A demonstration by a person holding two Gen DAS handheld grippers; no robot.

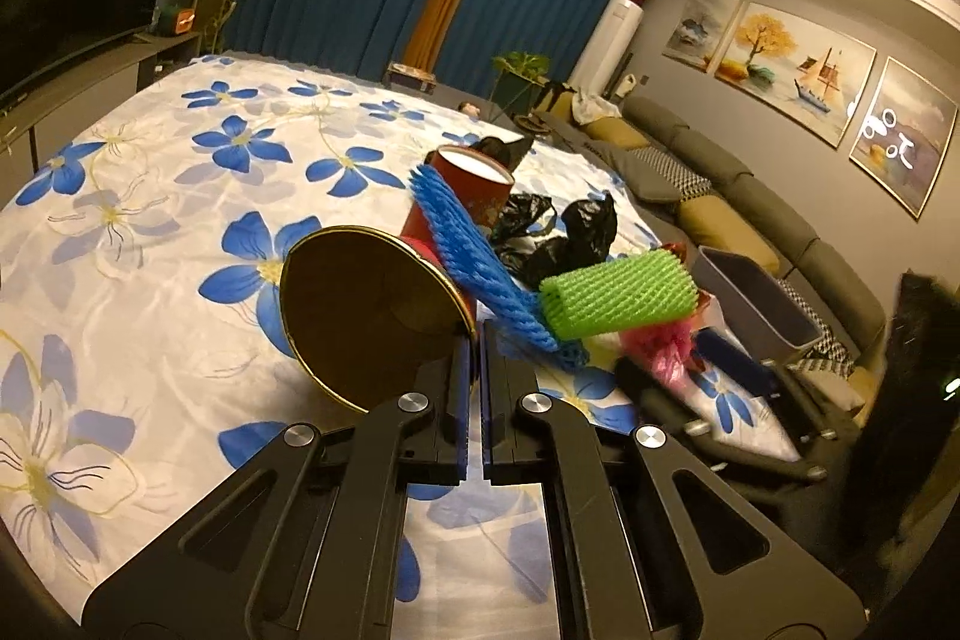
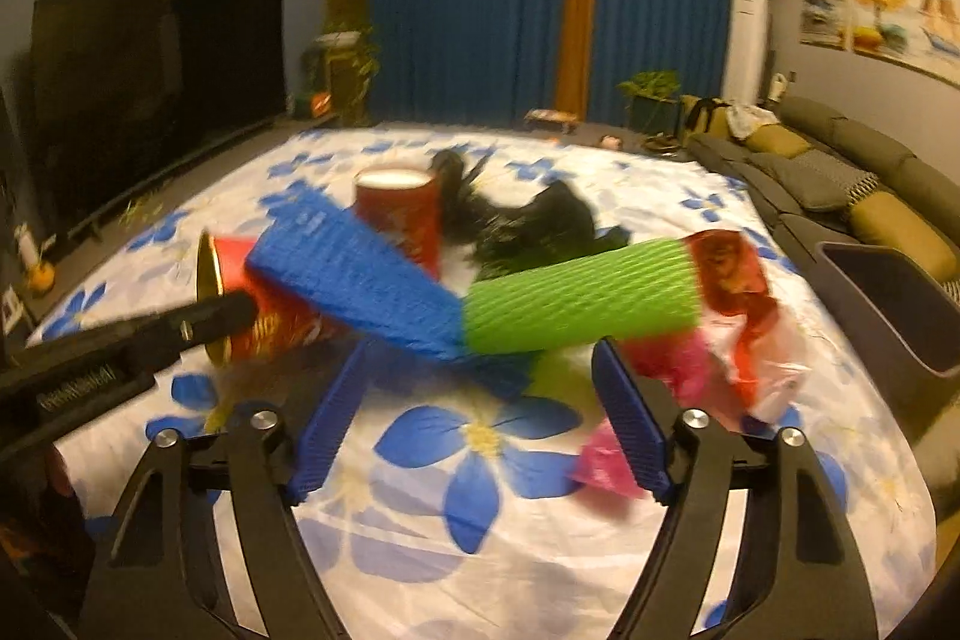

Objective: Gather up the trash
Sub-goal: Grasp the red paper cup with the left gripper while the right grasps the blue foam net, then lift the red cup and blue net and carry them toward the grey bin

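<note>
Trash lies heaped on a flowered sheet [image 2: 480,568] spread over the surface, straight ahead of both claws. The left claw [image 1: 478,340] has its blue pads pressed together on the gold rim of a red can [image 1: 366,316] lying on its side, its gold end facing the left wrist camera. Seen from the right wrist, that same can [image 2: 264,304] sits to the left of the right claw, with the left claw [image 2: 231,310] reaching in against its rim.

The right claw [image 2: 480,370] has its fingers spread wide apart, gripping nothing. Just beyond its tips a blue foam net [image 2: 354,280] leans across the tipped can, and a green foam net [image 2: 582,304] lies end to end with it, the two touching above the gap between the fingers. To the right of the right claw sit a red and white wrapper [image 2: 744,316] and a pink bag [image 2: 606,460]. Farther ahead stands a second red can [image 2: 402,214], upright, with black bags [image 2: 540,220] beside it. A grey bin [image 2: 900,304] stands off to the right, beside the sofa [image 2: 840,172].
</note>
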